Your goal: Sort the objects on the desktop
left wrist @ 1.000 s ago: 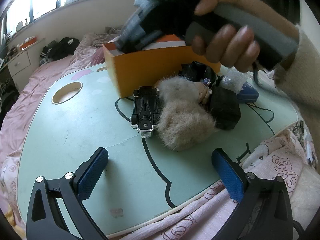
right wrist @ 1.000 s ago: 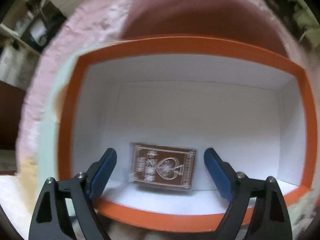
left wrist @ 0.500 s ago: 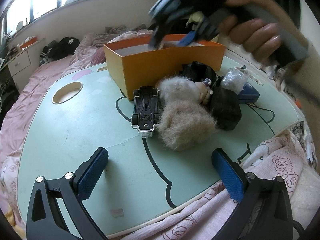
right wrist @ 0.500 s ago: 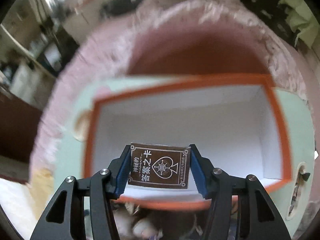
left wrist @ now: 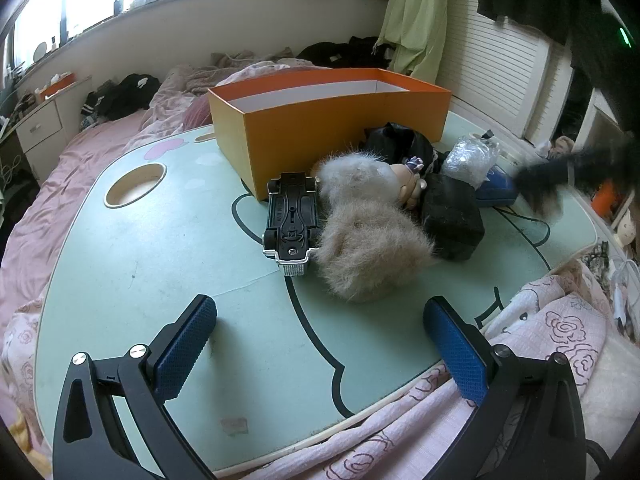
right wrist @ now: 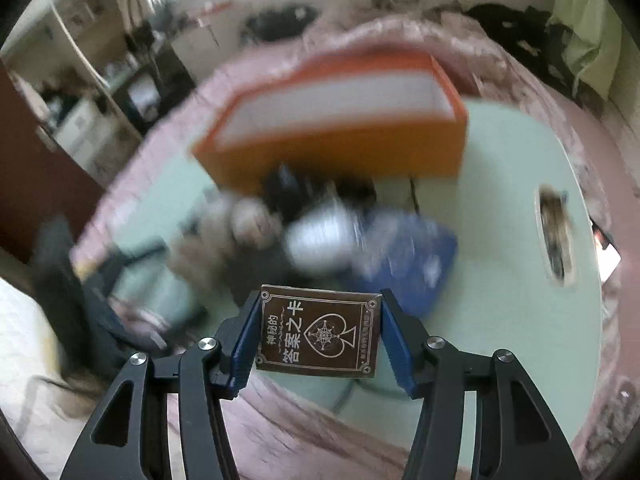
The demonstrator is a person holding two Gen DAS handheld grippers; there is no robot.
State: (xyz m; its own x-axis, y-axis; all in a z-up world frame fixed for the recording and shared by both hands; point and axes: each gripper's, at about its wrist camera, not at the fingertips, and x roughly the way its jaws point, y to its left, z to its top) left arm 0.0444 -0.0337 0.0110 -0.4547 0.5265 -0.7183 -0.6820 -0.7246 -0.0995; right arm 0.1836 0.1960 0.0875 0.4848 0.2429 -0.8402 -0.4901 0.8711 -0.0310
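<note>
Right tool (right wrist: 318, 334) grasps brown card box (right wrist: 319, 331) between blue pads, jaws easing open slightly, pads still touching box sides. Beyond right tool, blurred: orange box (right wrist: 340, 136) on green desk (right wrist: 500, 280), clutter pile just before it.

Left tool (left wrist: 320, 344) released, jaws wide apart, nothing between them, hovering over near desk edge. Ahead of left tool: overturned black toy car (left wrist: 292, 222), touching fluffy doll (left wrist: 368, 236) on its right. Orange box just behind them, open top, white inside. Clear plastic bag (left wrist: 472, 158) and blue item (left wrist: 496, 192) further right.
</note>
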